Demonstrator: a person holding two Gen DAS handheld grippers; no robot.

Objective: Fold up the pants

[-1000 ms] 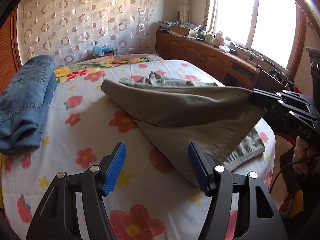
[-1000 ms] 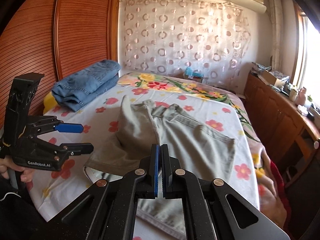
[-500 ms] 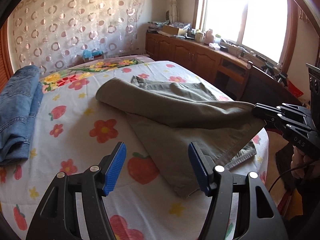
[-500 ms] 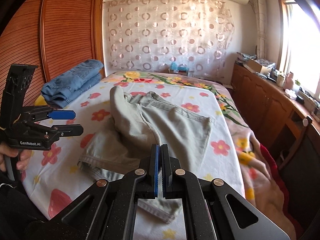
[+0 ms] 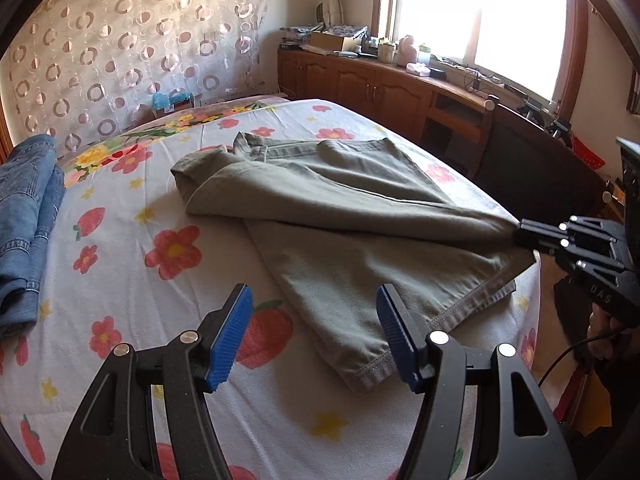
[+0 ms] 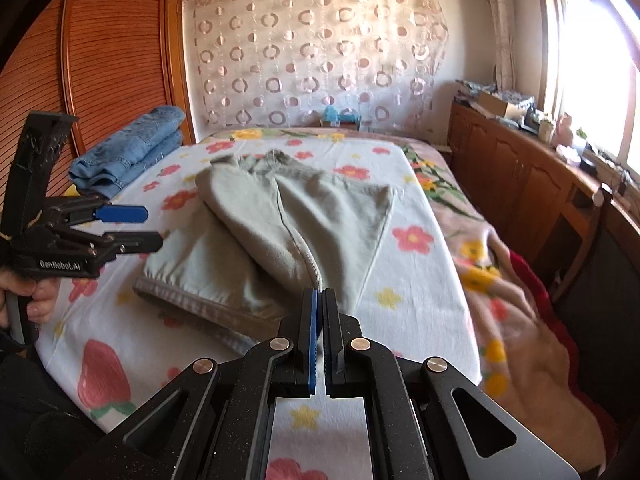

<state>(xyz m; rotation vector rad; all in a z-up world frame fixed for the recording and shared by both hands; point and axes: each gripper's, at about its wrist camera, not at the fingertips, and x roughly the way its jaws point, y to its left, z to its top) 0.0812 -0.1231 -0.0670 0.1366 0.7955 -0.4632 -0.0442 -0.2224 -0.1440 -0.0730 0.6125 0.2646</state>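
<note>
Across the middle of both views the khaki pants (image 5: 352,216) lie on the flowered bed (image 5: 132,280), one leg pinched in the closed right gripper (image 6: 319,300) while the left gripper (image 5: 314,336) gapes empty, so lay that leg squarely onto the other.

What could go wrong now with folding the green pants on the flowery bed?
1. The right gripper pinches only the tip of one leg of the green pants; if it slips out, that leg may flop crooked.
2. The hem lies near the edge of the bed, so more pulling could drag it off.
3. The left gripper hangs open, holding nothing, so the lower leg could shift.
</note>
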